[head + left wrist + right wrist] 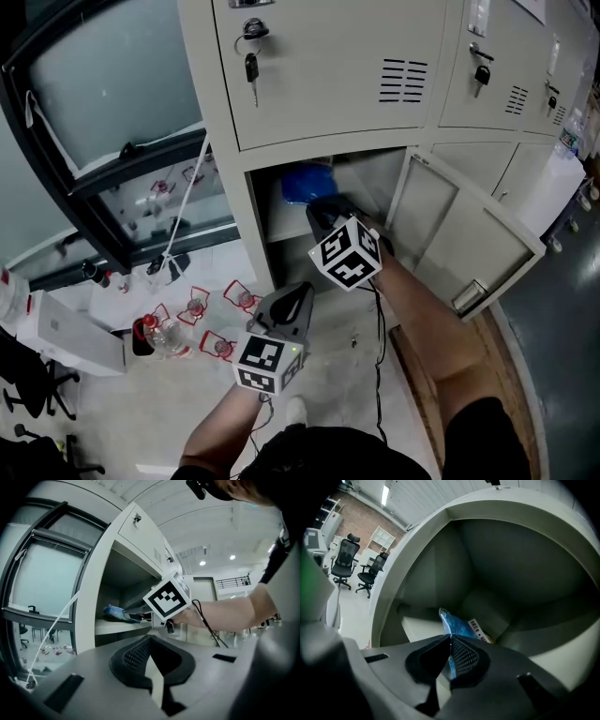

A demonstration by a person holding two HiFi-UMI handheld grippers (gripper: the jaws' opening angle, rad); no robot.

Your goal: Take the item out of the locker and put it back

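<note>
A blue plastic packet lies on the shelf inside the open lower locker compartment. My right gripper reaches into that compartment, and its marker cube faces the head view. In the right gripper view its jaws are shut on the near edge of the blue packet. My left gripper hangs outside, below the compartment, shut with nothing in it. The left gripper view shows its closed tips, the packet on the shelf, and the right gripper's cube.
The compartment's door stands swung open to the right. Keys hang in the upper locker door. Red-framed clips and a bottle litter the floor on the left beside a white box. Office chairs stand further off.
</note>
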